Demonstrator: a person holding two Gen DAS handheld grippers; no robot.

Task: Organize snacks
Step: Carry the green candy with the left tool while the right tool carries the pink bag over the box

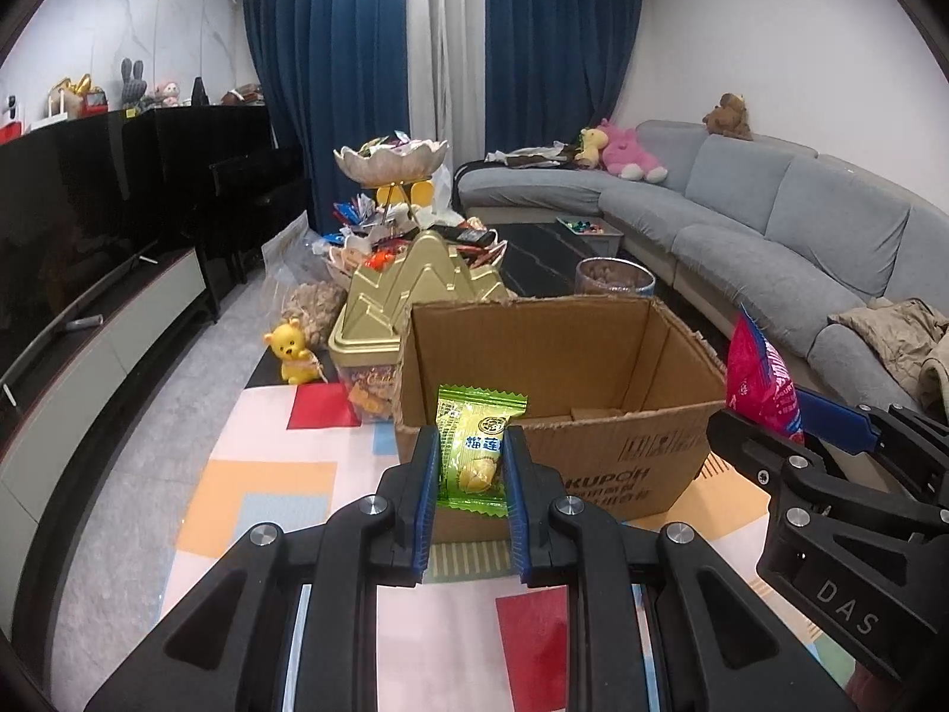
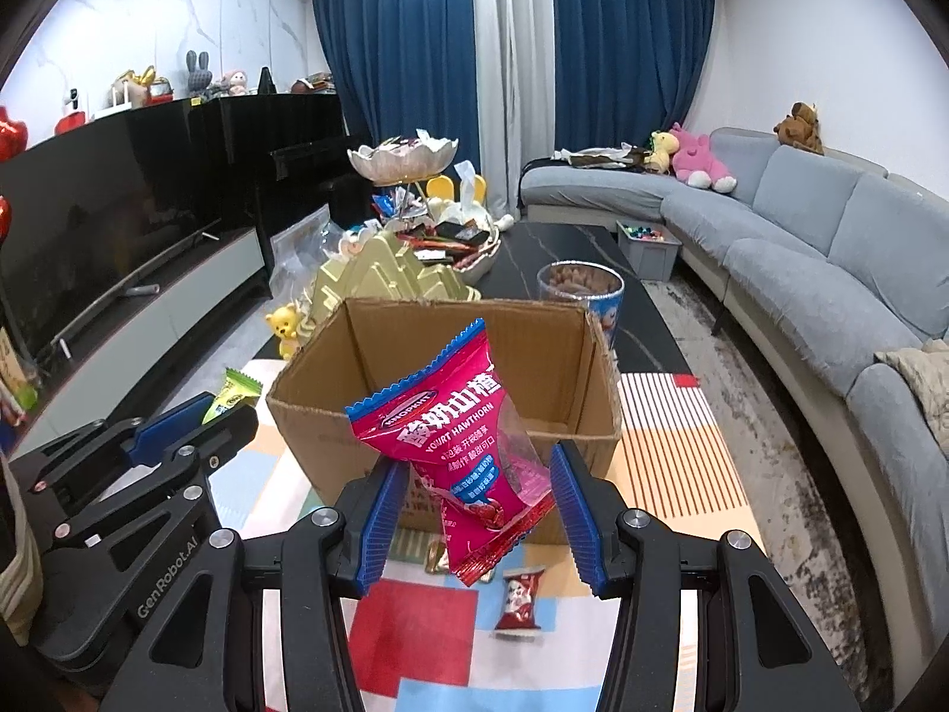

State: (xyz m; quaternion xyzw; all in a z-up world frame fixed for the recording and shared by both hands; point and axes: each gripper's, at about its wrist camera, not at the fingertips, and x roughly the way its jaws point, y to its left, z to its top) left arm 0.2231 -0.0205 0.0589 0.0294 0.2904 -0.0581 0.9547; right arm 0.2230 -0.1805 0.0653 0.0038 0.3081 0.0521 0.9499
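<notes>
An open cardboard box point(image 1: 599, 445) stands on a colourful mat; it also shows in the right wrist view point(image 2: 332, 421). My left gripper point(image 1: 473, 463) is shut on a green snack packet point(image 1: 477, 445), held upright just before the box's near wall. My right gripper point(image 2: 474, 486) is shut on a red yogurt hawthorn packet point(image 2: 457, 445), held tilted above the box's near edge. The right gripper and red packet point(image 1: 762, 380) show at the right of the left wrist view. The left gripper with the green packet point(image 2: 231, 394) shows at the left of the right wrist view.
A small red snack point(image 2: 522, 599) and a gold-wrapped one point(image 2: 439, 555) lie on the mat point(image 2: 664, 451) under my right gripper. Behind the box stand a gold-lidded snack jar point(image 1: 379, 320), a yellow bear figure point(image 1: 293, 350), a snack tub point(image 2: 584, 291) and heaped snack dishes point(image 1: 391, 157). A grey sofa point(image 1: 771, 225) runs along the right.
</notes>
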